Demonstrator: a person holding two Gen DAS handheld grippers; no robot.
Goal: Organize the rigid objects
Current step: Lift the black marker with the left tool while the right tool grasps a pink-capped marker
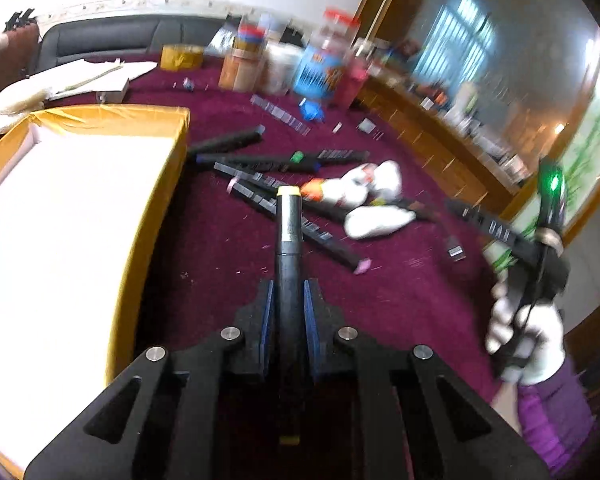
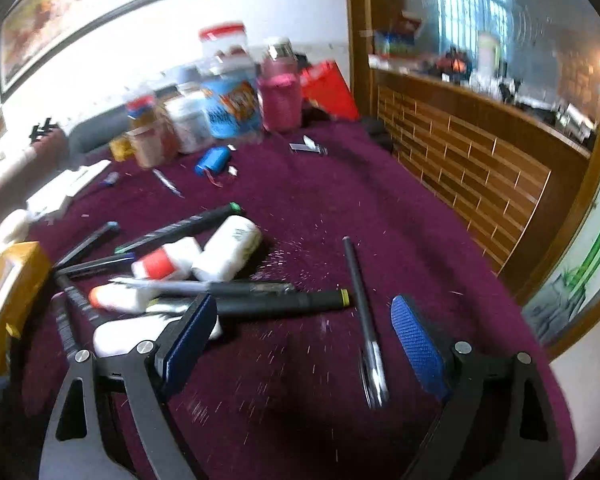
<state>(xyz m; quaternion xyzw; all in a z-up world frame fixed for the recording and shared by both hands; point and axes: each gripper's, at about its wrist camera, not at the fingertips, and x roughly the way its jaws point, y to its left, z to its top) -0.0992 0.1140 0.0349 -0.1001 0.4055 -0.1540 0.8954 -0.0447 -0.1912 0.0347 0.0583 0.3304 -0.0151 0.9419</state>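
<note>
My left gripper is shut on a black marker with a yellow cap, held above the maroon cloth, pointing forward. Beyond it lies a pile of black markers and white glue bottles. To its left is a white tray with a yellow rim. My right gripper is open and empty above the cloth, with a black pen lying between its fingers. The pile also shows in the right wrist view, with a yellow-tipped marker and glue bottles. The right gripper also shows in the left wrist view, held by a gloved hand.
Several jars and bottles stand at the back of the table, with a blue battery pack in front. A wooden panel wall borders the right side. White papers lie behind the tray.
</note>
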